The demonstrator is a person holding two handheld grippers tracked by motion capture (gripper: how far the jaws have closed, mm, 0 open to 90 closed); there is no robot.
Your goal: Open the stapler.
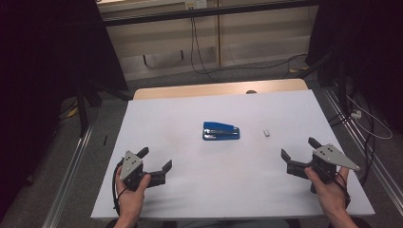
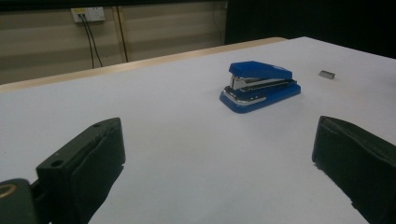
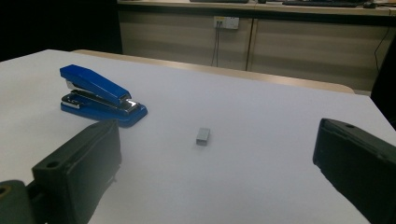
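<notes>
In the high view the person's left hand (image 1: 130, 192) comes in from the bottom edge and holds the left gripper (image 1: 155, 159) low over the white table (image 1: 190, 190), jaws spread wide with nothing between them, aimed toward about two o'clock. The right hand (image 1: 329, 190) mirrors it near the table's right edge, its right gripper (image 1: 299, 148) likewise fully open and empty, aimed toward about ten o'clock. The blue stapler (image 1: 221, 131) lies flat near the table's centre, well apart from both grippers, its long axis running nine to three. A small grey staple block (image 1: 266, 133) sits near the stapler's three o'clock side.
</notes>
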